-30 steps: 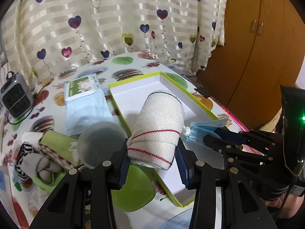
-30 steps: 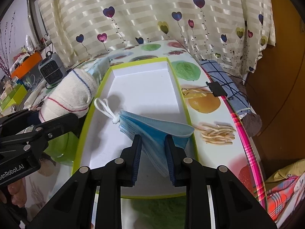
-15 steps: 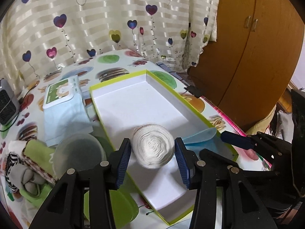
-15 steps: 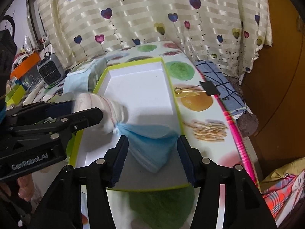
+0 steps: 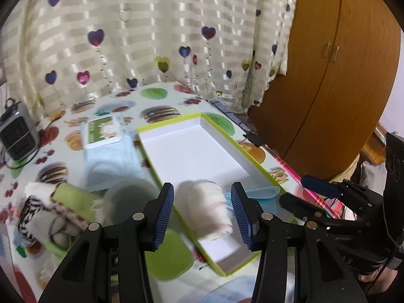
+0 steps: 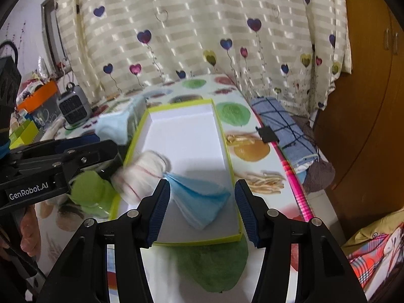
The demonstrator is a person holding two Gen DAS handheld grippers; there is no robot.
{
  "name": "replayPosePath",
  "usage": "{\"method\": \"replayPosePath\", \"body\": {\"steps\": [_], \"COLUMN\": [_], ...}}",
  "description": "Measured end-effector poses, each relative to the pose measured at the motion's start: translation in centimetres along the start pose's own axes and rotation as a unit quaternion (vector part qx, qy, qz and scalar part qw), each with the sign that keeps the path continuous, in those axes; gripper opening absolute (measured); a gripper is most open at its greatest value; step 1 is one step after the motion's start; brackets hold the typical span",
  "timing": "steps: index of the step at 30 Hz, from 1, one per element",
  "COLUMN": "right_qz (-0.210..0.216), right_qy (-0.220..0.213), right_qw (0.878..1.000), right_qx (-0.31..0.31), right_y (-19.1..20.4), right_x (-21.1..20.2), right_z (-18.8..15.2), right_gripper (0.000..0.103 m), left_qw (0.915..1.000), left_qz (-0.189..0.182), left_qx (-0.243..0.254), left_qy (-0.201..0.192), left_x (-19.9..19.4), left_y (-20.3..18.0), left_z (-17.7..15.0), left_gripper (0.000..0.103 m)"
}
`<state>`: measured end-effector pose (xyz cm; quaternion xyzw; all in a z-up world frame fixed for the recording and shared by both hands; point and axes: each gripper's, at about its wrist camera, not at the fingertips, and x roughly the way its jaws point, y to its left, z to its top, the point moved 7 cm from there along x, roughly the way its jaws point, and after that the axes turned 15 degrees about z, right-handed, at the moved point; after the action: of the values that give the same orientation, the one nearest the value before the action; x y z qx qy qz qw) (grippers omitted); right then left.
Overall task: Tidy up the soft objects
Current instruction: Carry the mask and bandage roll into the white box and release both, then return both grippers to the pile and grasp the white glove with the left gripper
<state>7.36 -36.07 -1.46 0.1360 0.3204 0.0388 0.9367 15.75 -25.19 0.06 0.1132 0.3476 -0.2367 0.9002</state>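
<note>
- The left gripper [image 5: 202, 208] was open. Its blue pads stood on either side of the rolled bandage [image 5: 205, 208] but did not press on it.
- The rolled bandage lay just in front of the left gripper, in the near end of the white box [image 5: 192, 151] with the green rim. It looked let go, likely because the box was the place for it.
- The right gripper [image 6: 202, 205] had just been opening, and its pads now stood wide apart. The folded blue face mask [image 6: 199, 199] lay between them and a bit ahead, and nothing squeezed it.
- The mask rested flat on the box floor, touching the bandage roll on its left side. I think both soft things were put close together at one end to leave room for more.
- To the left of the left gripper, a pile of soft things [image 5: 48, 207] waited on the bench [image 5: 156, 101], outside the box: green cloth, a striped sock and a white fluffy bit.
- A blue cloth [image 5: 108, 161] with a wipes pack [image 5: 102, 132] on it lay further ahead on the left.
- My guess is those were next to go in the box.
</note>
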Motion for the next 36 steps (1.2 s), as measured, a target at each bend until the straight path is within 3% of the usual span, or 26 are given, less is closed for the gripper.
{"method": "replayPosePath", "body": {"steps": [4,6,15,22,36], "right_qz": [0.015,0.024,0.068,0.110,0.147], "right_qy": [-0.005,-0.004,-0.002,0.032,0.088], "right_qw": [1.000,0.999,0.994,0.987,0.973], "right_qx": [-0.016,-0.024,-0.084,-0.113,-0.153], "right_y": [1.7,2.7,8.6,12.8,18.0], "right_x": [-0.5,-0.6,-0.3,1.4,6.3], "right_z": [0.1,0.0,-1.0,-2.5,-3.3], "right_gripper": [0.057,0.063,0.063,0.063,0.063], "left_qw": [0.9998,0.9995,0.9954,0.9891,0.9781], "left_qz": [0.016,0.027,0.075,0.104,0.115], "left_qx": [-0.008,-0.017,-0.058,-0.098,-0.158], "left_qy": [-0.006,-0.001,0.014,0.037,0.070], "left_x": [-1.8,-2.4,-4.5,-4.9,-2.7], "left_y": [2.2,3.5,9.3,13.8,18.3], "left_z": [-1.2,-2.1,-6.3,-9.8,-12.8], "left_gripper": [0.046,0.046,0.046,0.046,0.046]}}
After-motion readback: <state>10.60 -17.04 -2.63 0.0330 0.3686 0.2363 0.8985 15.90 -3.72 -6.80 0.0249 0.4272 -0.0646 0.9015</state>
